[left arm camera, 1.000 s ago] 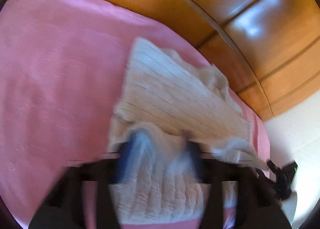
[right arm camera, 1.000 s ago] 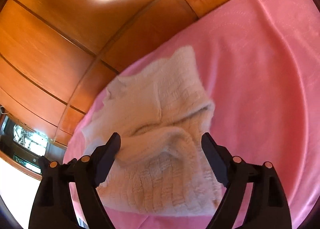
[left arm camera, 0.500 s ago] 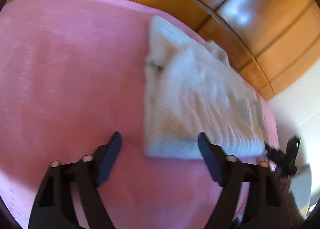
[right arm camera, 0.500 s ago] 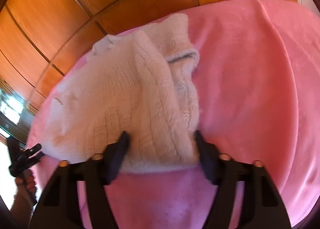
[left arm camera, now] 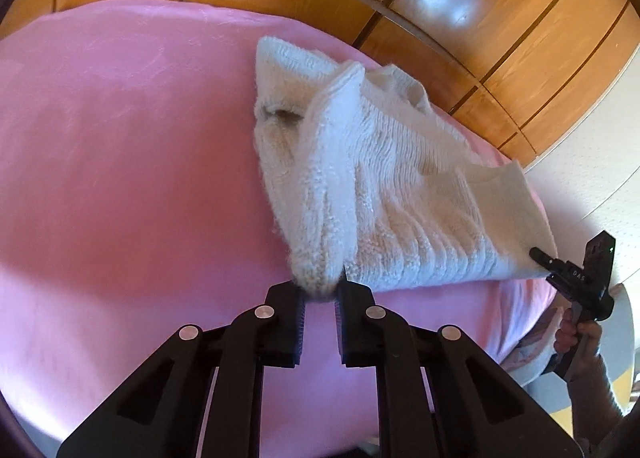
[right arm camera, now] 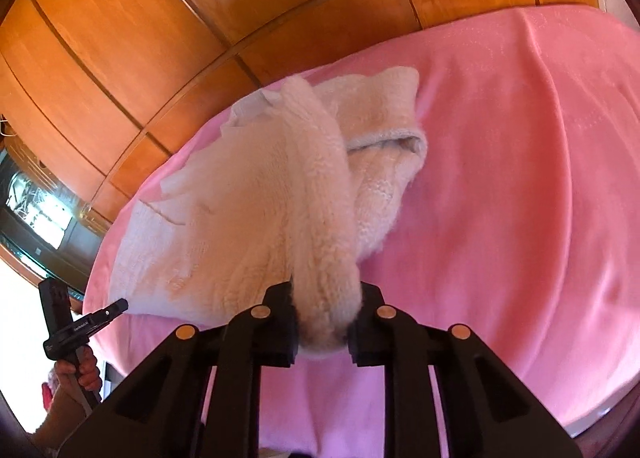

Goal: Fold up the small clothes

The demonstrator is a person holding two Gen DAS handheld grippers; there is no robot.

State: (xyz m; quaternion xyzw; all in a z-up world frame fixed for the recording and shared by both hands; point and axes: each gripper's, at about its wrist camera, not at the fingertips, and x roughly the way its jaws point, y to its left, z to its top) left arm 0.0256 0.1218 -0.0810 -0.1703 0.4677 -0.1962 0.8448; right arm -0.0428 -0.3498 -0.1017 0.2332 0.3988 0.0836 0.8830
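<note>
A cream knitted sweater (left arm camera: 400, 185) (right arm camera: 240, 217) lies folded on a pink blanket (left arm camera: 120, 177) (right arm camera: 520, 177). In the left wrist view my left gripper (left arm camera: 320, 290) has its jaws closing, and the sweater's near left corner is pinched between the pads and pulled up into a ridge. In the right wrist view my right gripper (right arm camera: 326, 294) is closing too, with a thick bunch of the near right corner filling the gap. Each view shows the other gripper at the opposite corner: the right gripper (left arm camera: 538, 254) and the left gripper (right arm camera: 120, 304).
Glossy wooden panels (left arm camera: 480, 17) (right arm camera: 160, 17) run behind the bed. A white wall (left arm camera: 592, 177) stands to the right and a dark glass-fronted cabinet (right arm camera: 32, 213) to the left. A person's hands (left arm camera: 576, 334) (right arm camera: 80, 370) hold the gripper handles. Pink blanket stretches wide on both sides.
Both grippers stood wide over the sweater, slid sideways to its near corners, and their jaws narrowed onto the cloth. The near edge now rises in a ridge at each gripper.
</note>
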